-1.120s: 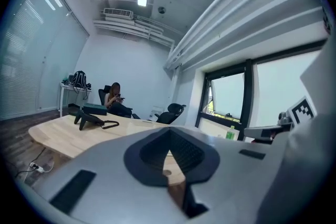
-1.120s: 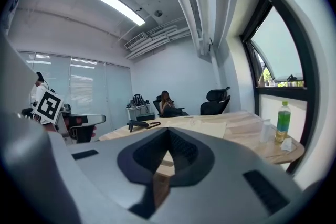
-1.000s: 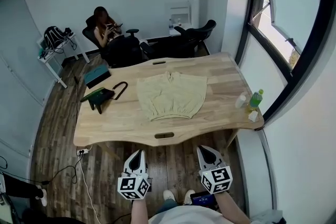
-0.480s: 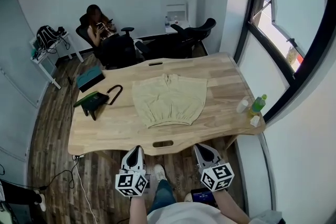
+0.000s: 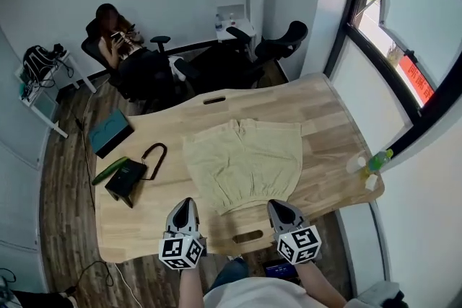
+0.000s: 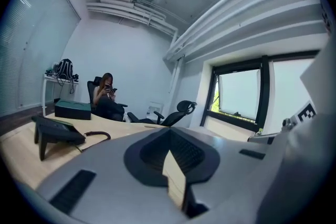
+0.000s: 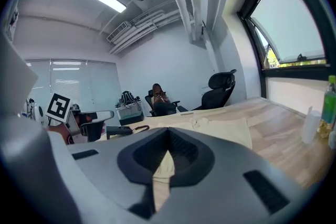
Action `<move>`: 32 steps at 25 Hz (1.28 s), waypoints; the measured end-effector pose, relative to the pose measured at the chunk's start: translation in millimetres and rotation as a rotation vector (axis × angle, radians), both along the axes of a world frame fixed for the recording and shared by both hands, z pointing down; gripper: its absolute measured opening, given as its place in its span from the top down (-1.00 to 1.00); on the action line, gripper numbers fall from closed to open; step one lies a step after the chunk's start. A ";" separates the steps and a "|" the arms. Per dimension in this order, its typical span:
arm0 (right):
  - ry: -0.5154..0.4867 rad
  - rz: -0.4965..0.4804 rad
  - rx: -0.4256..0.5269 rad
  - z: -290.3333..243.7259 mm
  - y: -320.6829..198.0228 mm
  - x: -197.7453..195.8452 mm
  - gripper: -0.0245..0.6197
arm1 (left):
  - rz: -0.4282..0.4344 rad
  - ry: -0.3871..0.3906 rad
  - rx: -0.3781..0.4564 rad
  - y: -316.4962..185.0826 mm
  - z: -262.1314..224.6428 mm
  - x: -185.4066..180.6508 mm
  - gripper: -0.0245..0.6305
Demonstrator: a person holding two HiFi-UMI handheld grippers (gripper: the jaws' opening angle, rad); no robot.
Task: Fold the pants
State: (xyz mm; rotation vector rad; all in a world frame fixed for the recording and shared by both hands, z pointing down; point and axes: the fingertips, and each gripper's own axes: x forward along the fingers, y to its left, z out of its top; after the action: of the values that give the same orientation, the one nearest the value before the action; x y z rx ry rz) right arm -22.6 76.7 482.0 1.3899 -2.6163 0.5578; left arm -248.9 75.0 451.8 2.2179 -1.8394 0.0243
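1. Pants point(image 5: 244, 164): light beige, short; they lie flat and spread out approx. in the middle of the wooden bench point(image 5: 332, 119); the edge toward the person is rounded and gathered, the far edge is straighter with a small notch in the centre.
2. Left claw point(image 5: 183, 211): jaws fully closed, nothing between them; in the head view it is over the near edge of the bench, just beside the near left part of the pants, not on the cloth; in the left gripper view the closed left claw point(image 6: 169, 140) points across the bench.
3. Right claw point(image 5: 278, 207): jaws also closed and empty; in the head view its tip is at the near right corner of the pants; in the right gripper view the right claw point(image 7: 168, 147) points along the bench, with the pants point(image 7: 220, 131) lying ahead.
4. Left side of the bench, well apart from the pants: a black device point(image 5: 125, 178) with a green object point(image 5: 110, 169) touching it; a black strap loop point(image 5: 154, 155) near it; a teal box point(image 5: 110, 132) farther back.
5. Right edge of the bench: a green bottle point(image 5: 379, 159) beside small white containers.
6. Background: a seated person point(image 5: 119, 40) in an office chair behind the bench; another black chair point(image 5: 278, 47) near the wall; a big window point(image 5: 411, 47) at the right.
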 end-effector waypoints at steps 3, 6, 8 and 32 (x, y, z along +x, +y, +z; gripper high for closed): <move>0.017 0.035 -0.021 6.1 -29.9 -18.1 0.90 | 0.037 -0.010 -0.010 -39.2 3.3 -18.0 0.92; 0.035 0.063 -0.030 8.0 -48.5 -30.8 0.90 | 0.079 0.002 -0.019 -66.4 5.1 -27.9 0.92; 0.057 0.081 -0.035 11.4 -54.3 -36.9 0.90 | 0.119 0.020 -0.030 -77.0 9.3 -29.8 0.92; 0.190 -0.113 -0.145 77.0 -37.5 -104.4 0.82 | 0.110 -0.053 -0.278 -124.6 102.4 -56.5 0.92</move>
State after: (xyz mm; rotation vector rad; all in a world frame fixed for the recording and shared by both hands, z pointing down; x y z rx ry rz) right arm -127.0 39.2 559.0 1.1823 -2.4328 0.5577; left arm -305.4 -49.6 554.2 2.1357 -1.6238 0.3419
